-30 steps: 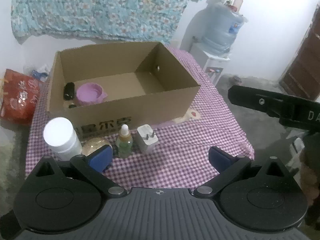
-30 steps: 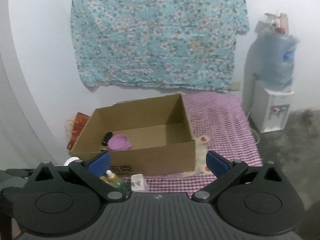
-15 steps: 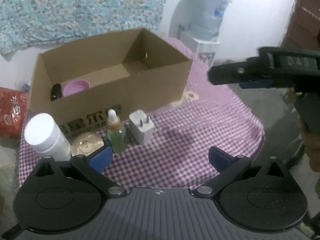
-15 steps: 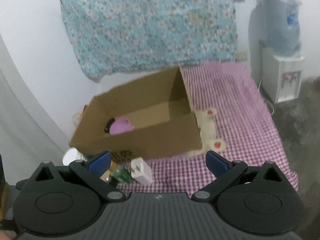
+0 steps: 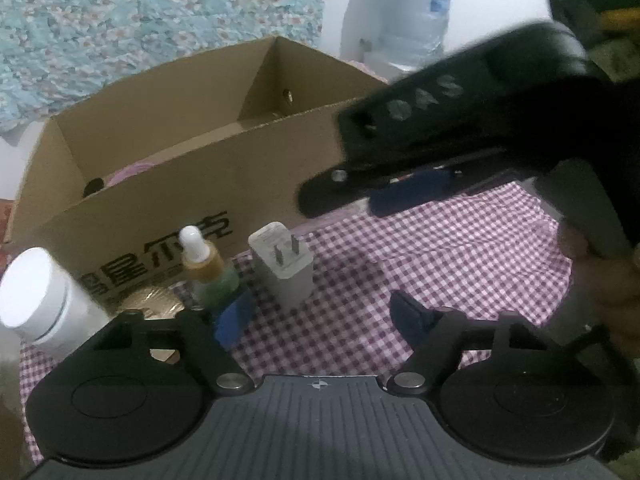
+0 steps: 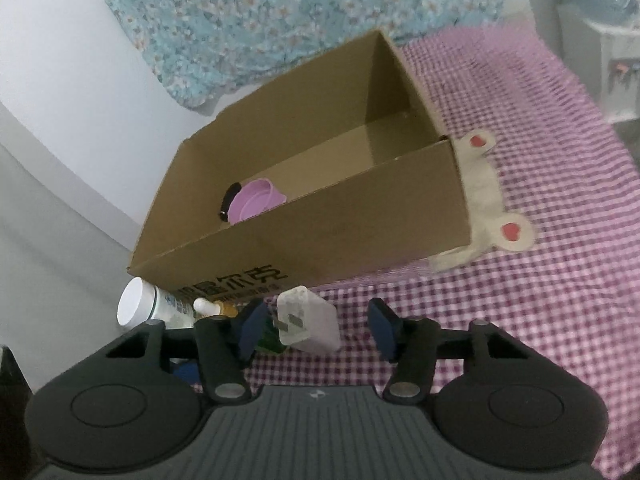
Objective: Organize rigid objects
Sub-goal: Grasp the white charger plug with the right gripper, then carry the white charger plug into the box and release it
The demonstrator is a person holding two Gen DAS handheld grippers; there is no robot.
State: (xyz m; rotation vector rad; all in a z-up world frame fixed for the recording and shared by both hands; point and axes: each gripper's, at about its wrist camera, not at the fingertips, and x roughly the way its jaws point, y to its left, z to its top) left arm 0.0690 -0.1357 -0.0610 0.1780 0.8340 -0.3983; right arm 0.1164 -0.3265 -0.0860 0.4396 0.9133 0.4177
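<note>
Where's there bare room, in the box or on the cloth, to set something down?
The cardboard box has bare floor from the purple cup to its right end wall. The checkered cloth right of the white charger is also bare. It is crowded along the box's front left: white jar, dropper bottle, charger.

Stood in a row on the checked cloth just before the front wall of the open cardboard box (image 6: 304, 236): white charger plug (image 5: 282, 266) upright with prongs up, dropper bottle (image 5: 208, 268) with white tip, amber neck and greenish body just left of it, then white-capped bottle (image 5: 44, 296) at the far left. Lay beside the dropper bottle, close under the box's printed front: flat gold disc (image 5: 150, 302). Rested inside the box at its left end: pink lid (image 6: 256, 200), with a small dark object (image 6: 230, 198) just beside it.
</note>
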